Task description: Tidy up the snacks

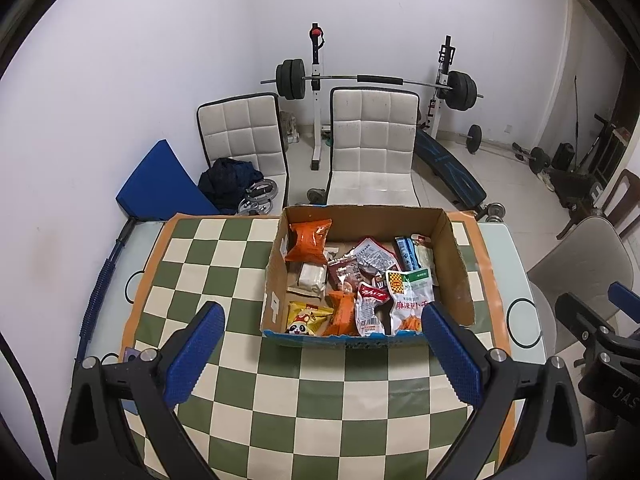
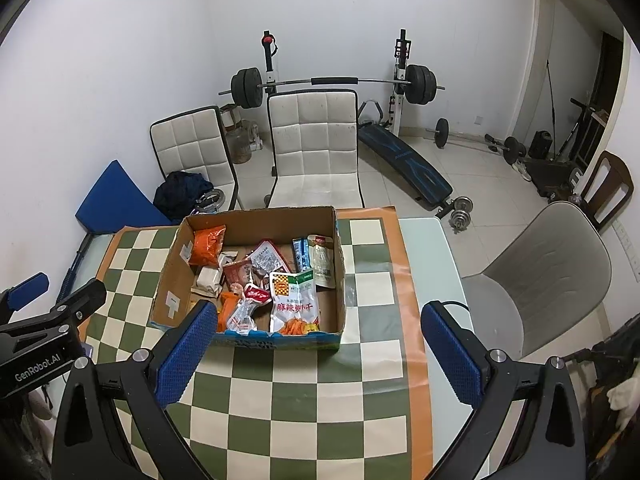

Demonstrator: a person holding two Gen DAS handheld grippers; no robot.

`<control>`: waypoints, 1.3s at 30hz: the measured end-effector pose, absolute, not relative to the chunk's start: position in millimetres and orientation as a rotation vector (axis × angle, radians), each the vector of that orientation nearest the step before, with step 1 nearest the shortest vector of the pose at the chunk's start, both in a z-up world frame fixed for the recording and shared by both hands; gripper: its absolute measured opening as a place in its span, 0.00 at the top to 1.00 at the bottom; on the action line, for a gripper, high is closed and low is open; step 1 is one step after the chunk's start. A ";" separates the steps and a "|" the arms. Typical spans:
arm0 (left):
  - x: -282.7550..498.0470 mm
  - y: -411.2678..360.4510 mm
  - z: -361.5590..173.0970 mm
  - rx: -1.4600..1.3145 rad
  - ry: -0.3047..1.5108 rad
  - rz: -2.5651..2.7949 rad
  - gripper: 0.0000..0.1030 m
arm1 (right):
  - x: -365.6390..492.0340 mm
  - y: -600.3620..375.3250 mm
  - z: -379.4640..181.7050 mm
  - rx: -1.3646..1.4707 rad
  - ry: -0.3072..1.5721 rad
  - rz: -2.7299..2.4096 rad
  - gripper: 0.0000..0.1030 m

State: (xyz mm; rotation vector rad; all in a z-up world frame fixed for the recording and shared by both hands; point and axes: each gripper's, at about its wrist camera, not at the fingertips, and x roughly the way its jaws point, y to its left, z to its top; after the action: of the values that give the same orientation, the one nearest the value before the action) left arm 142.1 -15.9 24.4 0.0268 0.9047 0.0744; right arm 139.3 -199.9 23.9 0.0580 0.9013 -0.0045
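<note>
Mixed snack packets are heaped in an open cardboard box, its long axis running near to far. Both the left gripper and right gripper are held wide apart, empty.

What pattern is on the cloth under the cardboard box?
Green-and-cream checks with an orange border on the tablecloth; clearest in the left wrist view.

Home room, barbell rack, dining chairs

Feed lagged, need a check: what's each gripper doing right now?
Left gripper: open, holding nothing.
Right gripper: open, holding nothing.
</note>
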 end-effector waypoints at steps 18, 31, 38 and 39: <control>136.3 -14.8 21.1 0.025 0.926 0.068 0.02 | 138.3 -199.6 23.3 0.057 0.902 -0.008 0.00; 135.9 -17.1 15.9 0.024 0.947 0.065 0.02 | 133.1 -200.1 17.2 0.057 0.916 -0.002 0.00; 135.5 -17.2 15.1 0.022 0.953 0.062 0.02 | 133.9 -200.0 17.2 0.056 0.916 -0.001 0.00; 136.4 -17.7 14.8 0.023 0.955 0.062 0.02 | 133.4 -200.2 16.8 0.056 0.917 -0.001 0.00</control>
State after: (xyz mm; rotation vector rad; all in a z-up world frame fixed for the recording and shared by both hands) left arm 136.4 -17.7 14.8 0.0229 0.9549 0.0625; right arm 133.4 -200.2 16.8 0.0555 0.9169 -0.0012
